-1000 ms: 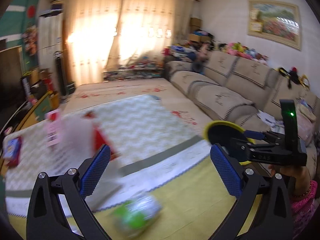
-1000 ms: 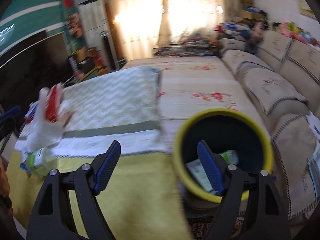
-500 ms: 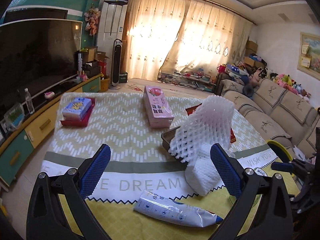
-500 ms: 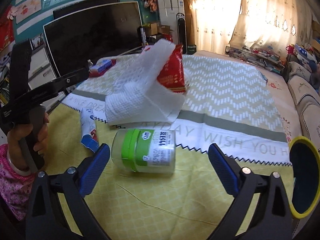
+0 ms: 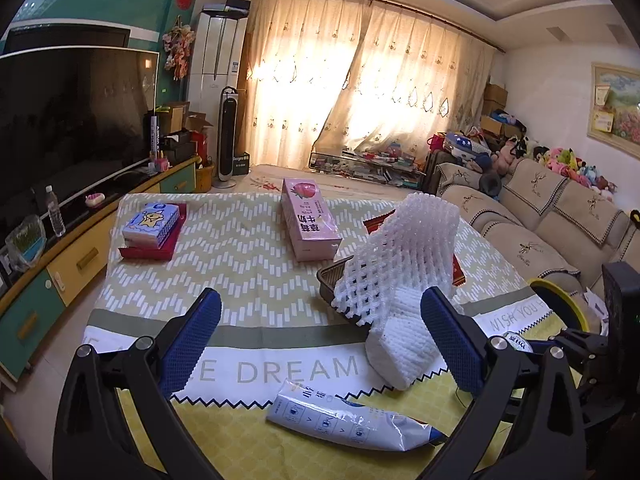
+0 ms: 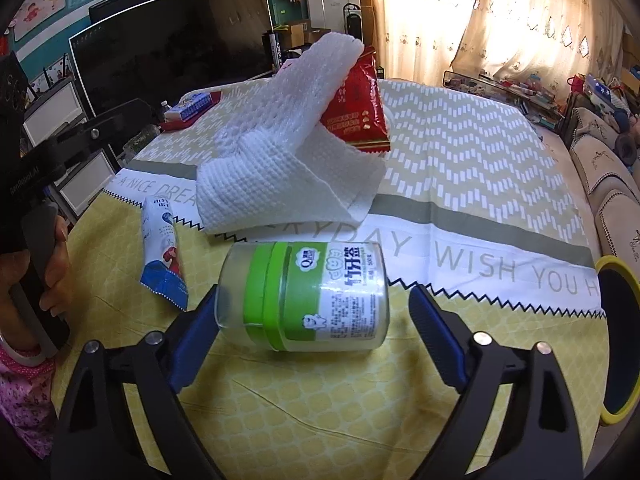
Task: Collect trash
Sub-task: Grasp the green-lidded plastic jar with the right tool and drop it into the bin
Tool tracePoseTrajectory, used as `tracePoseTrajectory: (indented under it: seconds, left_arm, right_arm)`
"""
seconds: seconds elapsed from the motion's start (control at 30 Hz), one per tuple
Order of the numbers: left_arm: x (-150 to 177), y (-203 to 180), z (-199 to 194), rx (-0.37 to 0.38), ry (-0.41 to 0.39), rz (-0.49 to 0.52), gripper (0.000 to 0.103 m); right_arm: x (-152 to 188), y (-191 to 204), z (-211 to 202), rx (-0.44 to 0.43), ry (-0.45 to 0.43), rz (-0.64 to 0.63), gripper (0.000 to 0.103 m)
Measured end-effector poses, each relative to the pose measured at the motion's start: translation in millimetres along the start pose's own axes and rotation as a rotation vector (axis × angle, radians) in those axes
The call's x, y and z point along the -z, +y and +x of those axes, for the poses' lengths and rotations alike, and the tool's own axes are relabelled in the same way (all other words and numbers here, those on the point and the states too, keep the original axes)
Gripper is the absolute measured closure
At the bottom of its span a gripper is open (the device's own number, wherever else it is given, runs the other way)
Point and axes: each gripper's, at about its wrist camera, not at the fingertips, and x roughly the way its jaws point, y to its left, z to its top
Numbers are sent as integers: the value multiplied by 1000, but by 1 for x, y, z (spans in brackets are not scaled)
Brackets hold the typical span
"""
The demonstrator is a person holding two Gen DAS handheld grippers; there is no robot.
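A clear plastic jar with a green band (image 6: 308, 294) lies on its side on the yellow tablecloth, between the open fingers of my right gripper (image 6: 310, 322). A white foam net with a paper towel (image 6: 288, 148) (image 5: 400, 276) lies behind it, over a red snack bag (image 6: 356, 108). A blue-and-white wrapper (image 6: 162, 248) (image 5: 348, 420) lies flat near the table's front edge. My left gripper (image 5: 320, 344) is open and empty, above the wrapper. The yellow-rimmed bin (image 6: 618, 344) (image 5: 560, 300) stands off the table's right end.
A pink carton (image 5: 308, 220), a tissue pack on a red box (image 5: 152, 228) and a dark tray (image 5: 332, 284) sit on the table. A TV cabinet (image 5: 52, 264) runs along the left, a sofa (image 5: 552, 220) along the right.
Both grippers have swung from the bin back to the table. The right gripper has closed in on the jar, which now lies between its fingers. The left view has steadied over the wrapper.
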Motion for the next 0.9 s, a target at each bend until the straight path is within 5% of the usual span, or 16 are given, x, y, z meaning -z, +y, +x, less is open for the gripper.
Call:
tracePoseTrajectory:
  seconds: [0.07, 0.37, 0.67, 0.9]
  left_arm:
    - [1, 1, 1, 4, 4, -7, 5]
    - [5, -2, 2, 3, 15, -1, 5]
    - [6, -1, 4, 1, 18, -4, 5]
    - [7, -1, 7, -4, 30, 0, 5]
  right_arm:
    - [0, -1, 0, -12, 0, 7, 35]
    - [-2, -32, -21, 42, -65, 66, 35]
    - [2, -172, -76, 364, -239, 340, 35]
    - [28, -266, -77, 551, -185, 521, 35]
